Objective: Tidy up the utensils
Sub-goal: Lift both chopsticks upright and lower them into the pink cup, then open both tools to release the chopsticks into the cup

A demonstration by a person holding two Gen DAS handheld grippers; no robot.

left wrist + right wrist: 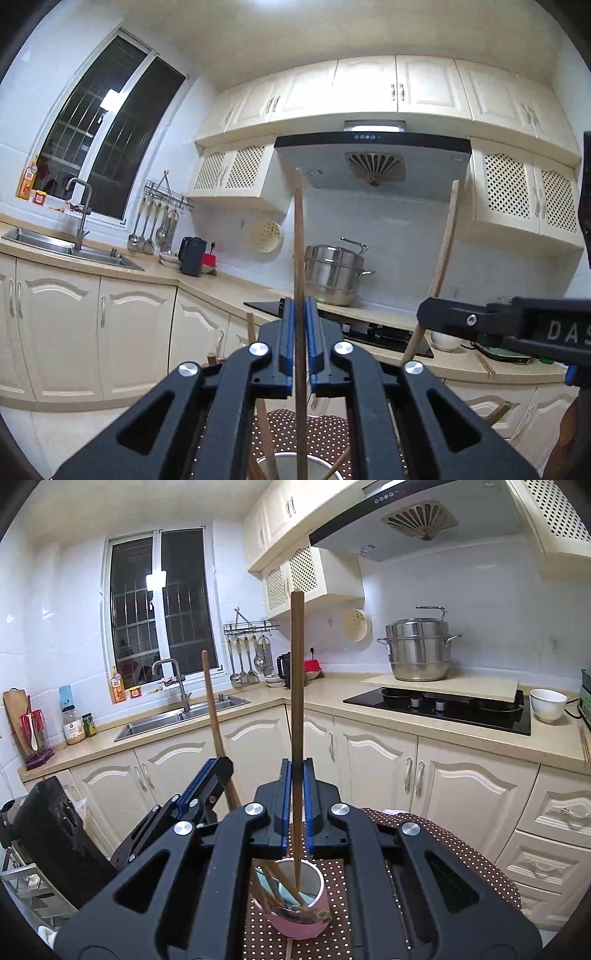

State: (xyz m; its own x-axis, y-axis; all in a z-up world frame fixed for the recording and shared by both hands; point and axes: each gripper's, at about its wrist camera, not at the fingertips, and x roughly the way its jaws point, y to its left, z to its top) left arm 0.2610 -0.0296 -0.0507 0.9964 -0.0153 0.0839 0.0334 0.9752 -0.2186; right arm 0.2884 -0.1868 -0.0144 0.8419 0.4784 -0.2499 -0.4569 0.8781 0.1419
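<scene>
Both grippers, left gripper (300, 325) and right gripper (296, 794), each clamp one upright chopstick (296, 686): lower yours into the pink cup (297, 915), then release.

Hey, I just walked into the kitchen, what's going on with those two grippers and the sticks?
A person is sorting utensils with two handheld grippers. The left gripper is shut on a wooden chopstick, held upright. The right gripper is shut on another wooden chopstick, its lower end down inside the pink cup. That cup stands on a dotted brown cloth and already holds several more wooden utensils.
</scene>
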